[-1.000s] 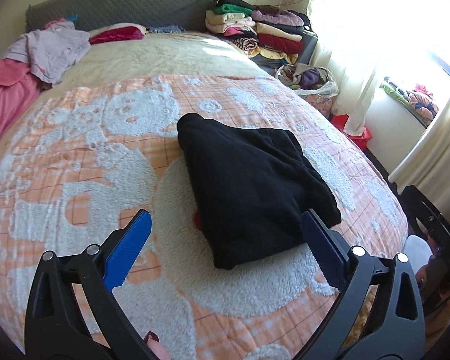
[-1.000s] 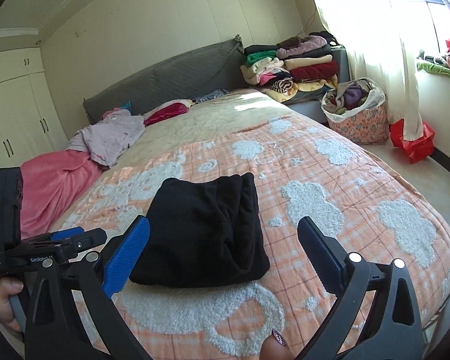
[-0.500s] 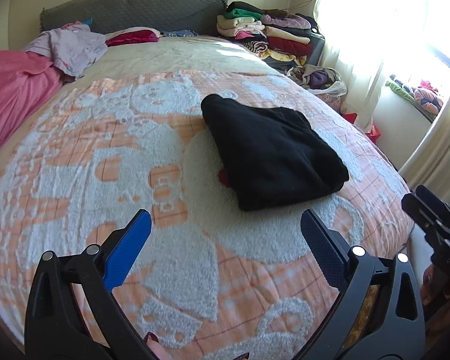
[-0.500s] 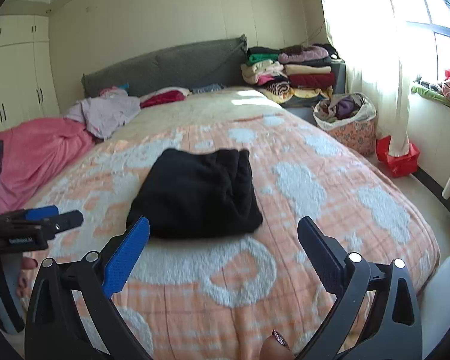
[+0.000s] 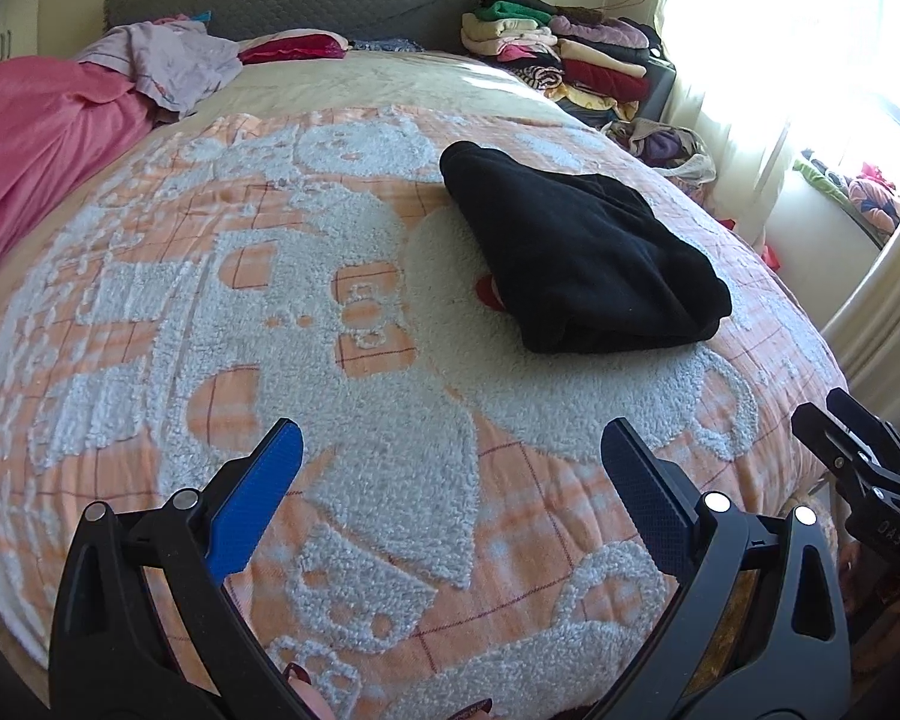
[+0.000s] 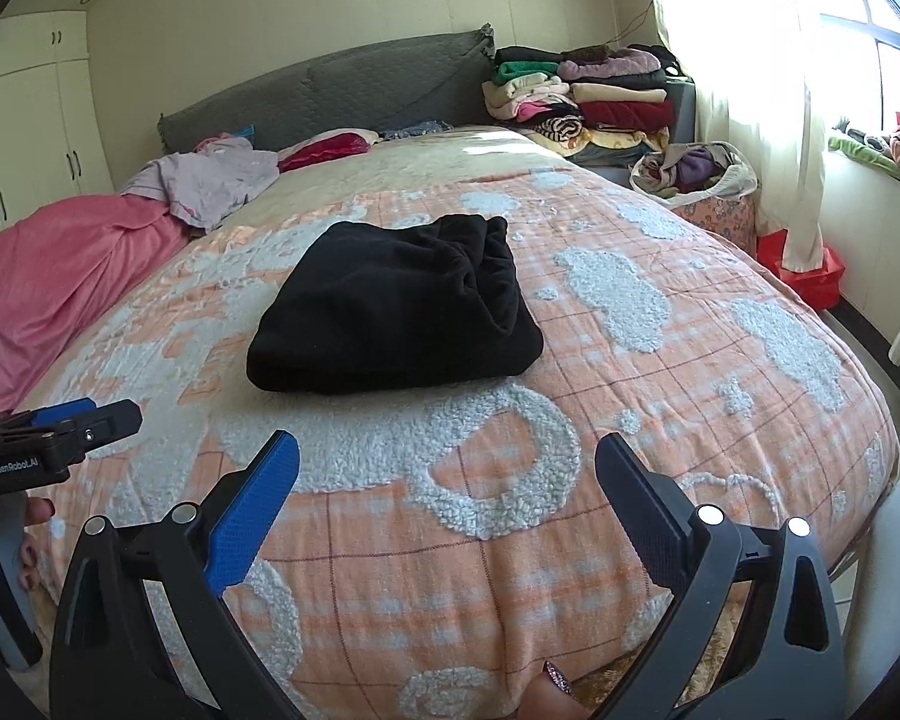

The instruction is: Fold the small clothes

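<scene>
A: Why are both tools hanging back at the foot of the bed?

B: Probably because the fold looks done. The left gripper (image 5: 447, 471) has its fingers spread wide with nothing between them, and the right gripper (image 6: 447, 480) is the same, both over the near edge of the blanket (image 6: 510, 540) and well apart from the cloth.

A: And the garment itself?

B: The black garment (image 6: 390, 312) lies in the middle of the bed as a compact, squared-off bundle, its layers stacked and one edge bunched. Something small and red (image 5: 486, 291) peeks out at its side; I cannot tell what.

A: Why there?

B: The open blanket gives flat room to work. Farther back, a pile of folded clothes (image 6: 576, 99) stands by the headboard (image 6: 330, 84), likely where finished pieces go.
</scene>
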`<state>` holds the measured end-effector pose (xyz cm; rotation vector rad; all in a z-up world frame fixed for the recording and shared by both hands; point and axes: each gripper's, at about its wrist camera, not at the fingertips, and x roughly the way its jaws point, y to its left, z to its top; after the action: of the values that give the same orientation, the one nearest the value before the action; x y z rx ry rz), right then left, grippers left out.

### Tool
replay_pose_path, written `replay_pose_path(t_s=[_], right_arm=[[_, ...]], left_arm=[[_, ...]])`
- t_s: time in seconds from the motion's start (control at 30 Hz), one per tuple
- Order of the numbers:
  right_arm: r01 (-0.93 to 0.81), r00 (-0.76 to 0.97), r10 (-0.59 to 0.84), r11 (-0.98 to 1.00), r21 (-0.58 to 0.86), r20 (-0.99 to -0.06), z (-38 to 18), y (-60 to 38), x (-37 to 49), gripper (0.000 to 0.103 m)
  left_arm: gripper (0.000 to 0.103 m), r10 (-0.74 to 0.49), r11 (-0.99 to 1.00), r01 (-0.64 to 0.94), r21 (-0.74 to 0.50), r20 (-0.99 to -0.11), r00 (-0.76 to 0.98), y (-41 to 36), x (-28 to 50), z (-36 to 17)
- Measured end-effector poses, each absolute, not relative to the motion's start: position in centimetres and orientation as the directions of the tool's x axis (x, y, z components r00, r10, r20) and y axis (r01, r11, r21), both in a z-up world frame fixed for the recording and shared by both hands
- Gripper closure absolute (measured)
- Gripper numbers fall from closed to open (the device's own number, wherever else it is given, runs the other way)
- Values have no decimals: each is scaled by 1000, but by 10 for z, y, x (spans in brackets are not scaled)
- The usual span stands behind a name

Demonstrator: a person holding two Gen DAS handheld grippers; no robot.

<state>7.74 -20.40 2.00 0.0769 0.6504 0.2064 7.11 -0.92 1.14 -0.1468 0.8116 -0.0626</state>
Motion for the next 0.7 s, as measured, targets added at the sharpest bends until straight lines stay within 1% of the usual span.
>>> replay_pose_path(t_s=[0.7], right_arm=[[-158, 773, 215, 976, 147, -597, 20, -206, 76, 5]], left_arm=[[10, -76, 990, -41, -138, -742, 666, -3, 69, 4]])
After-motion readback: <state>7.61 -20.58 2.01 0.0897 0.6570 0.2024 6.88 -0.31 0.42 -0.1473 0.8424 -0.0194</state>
